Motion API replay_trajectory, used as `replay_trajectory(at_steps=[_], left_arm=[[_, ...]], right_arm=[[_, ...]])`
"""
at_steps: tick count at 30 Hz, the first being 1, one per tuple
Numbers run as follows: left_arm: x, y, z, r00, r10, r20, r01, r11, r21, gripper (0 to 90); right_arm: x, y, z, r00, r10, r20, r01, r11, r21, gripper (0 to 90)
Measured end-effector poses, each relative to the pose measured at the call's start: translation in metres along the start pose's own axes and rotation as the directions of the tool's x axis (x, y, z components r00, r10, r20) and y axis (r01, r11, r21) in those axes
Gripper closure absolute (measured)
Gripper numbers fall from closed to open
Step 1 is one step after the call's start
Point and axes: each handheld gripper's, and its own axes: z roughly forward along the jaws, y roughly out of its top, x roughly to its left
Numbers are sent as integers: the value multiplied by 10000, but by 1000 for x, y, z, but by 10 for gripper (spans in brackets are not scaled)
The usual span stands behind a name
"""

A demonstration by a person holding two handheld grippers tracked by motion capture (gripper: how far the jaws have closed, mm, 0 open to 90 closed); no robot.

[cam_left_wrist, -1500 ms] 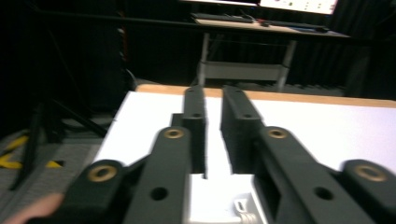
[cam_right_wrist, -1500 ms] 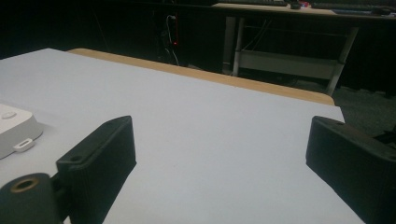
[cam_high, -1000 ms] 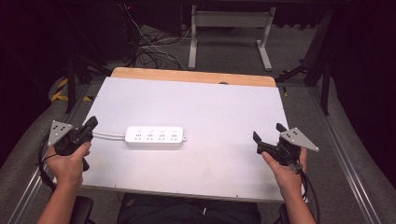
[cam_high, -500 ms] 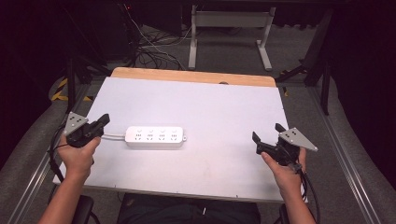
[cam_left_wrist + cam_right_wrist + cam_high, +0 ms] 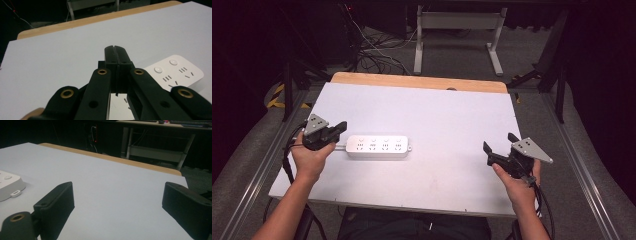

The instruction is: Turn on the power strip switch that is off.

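Power strip (image 5: pixel 378 146) lies just beside closed left claw (image 5: pixel 341 128) on table (image 5: pixel 452 115)

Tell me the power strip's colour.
White power strip, clearest in the high view.

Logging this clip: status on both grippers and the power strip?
Left gripper shut, empty, at the power strip's left end. Right gripper open, empty, well clear. Table otherwise bare.
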Motion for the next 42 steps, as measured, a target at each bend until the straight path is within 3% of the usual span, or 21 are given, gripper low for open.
replay_trajectory(at_steps=[4, 6, 10, 14, 17, 22, 28, 32, 36, 42], left_arm=[[-3, 2, 11, 9998, 202, 95, -206, 9985, 508, 900], [-5, 1, 23, 9981, 402, 461, -454, 9920, 1181, 900], [-8, -1, 35, 9966, 452, 686, -576, 9797, 1919, 900], [-11, 0, 49, 9967, 403, 711, -565, 9684, 2427, 900], [-11, -1, 57, 9963, 572, 644, -733, 9555, 2858, 900], [-8, -5, 65, 9976, 306, 625, -492, 9454, 3222, 900], [-9, -7, 70, 9967, 379, 716, -613, 9303, 3617, 900], [-9, -7, 70, 9964, 249, 816, -528, 9316, 3595, 900], [-12, -8, 71, 9956, 462, 810, -723, 9311, 3576, 900], [-11, -10, 71, 9965, 107, 833, -395, 9351, 3523, 900]], right_arm=[[0, 0, 0, 10000, 1, 15, -1, 10000, 40, 110], [0, 0, 0, 10000, 0, 33, 0, 10000, 35, 110], [0, 0, -1, 10000, 11, 47, -11, 10000, 41, 110], [1, 0, 0, 10000, -81, -1, 81, 9999, 82, 110], [2, 0, 1, 9999, -158, -46, 158, 9998, 87, 113], [1, -1, 0, 9999, -155, 1, 155, 9998, 106, 113], [1, 0, -1, 9999, -125, 29, 124, 9999, 105, 112], [1, -1, -1, 9999, -126, 23, 125, 9998, 122, 112], [1, 0, -1, 9999, -118, 19, 118, 9999, 118, 112], [1, 0, -2, 10000, -87, 17, 87, 9999, 73, 113]])
